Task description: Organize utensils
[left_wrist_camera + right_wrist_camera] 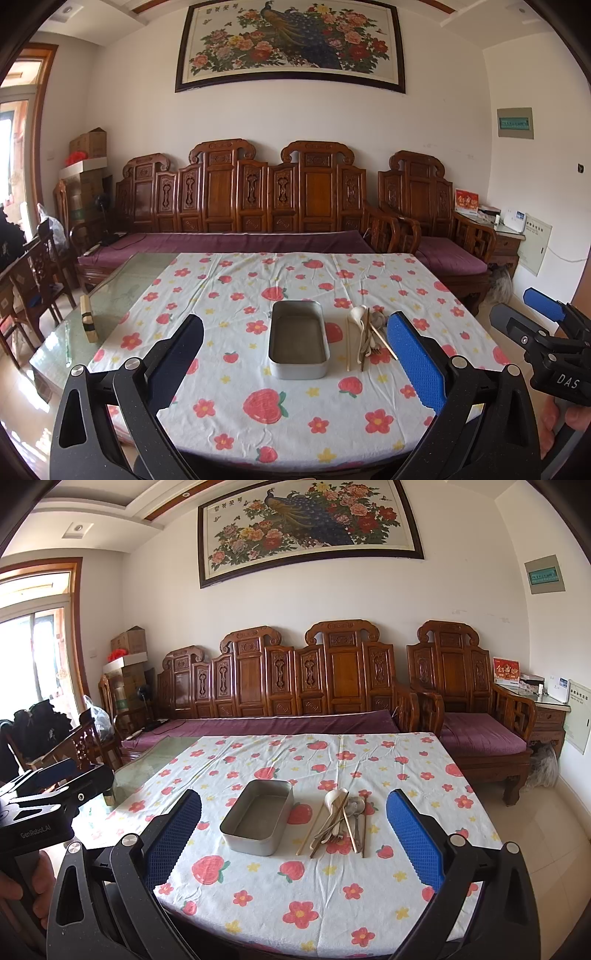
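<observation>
Both the left gripper [295, 354] and the right gripper [293, 830] hang above the table's near edge with jaws spread wide, holding nothing. The utensils [341, 821] (spoons, chopsticks, a fork) lie heaped on the floral tablecloth [295, 893], just right of the metal tray [258, 821].

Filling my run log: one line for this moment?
left gripper open | right gripper open | tin empty | utensils piled beside it
</observation>
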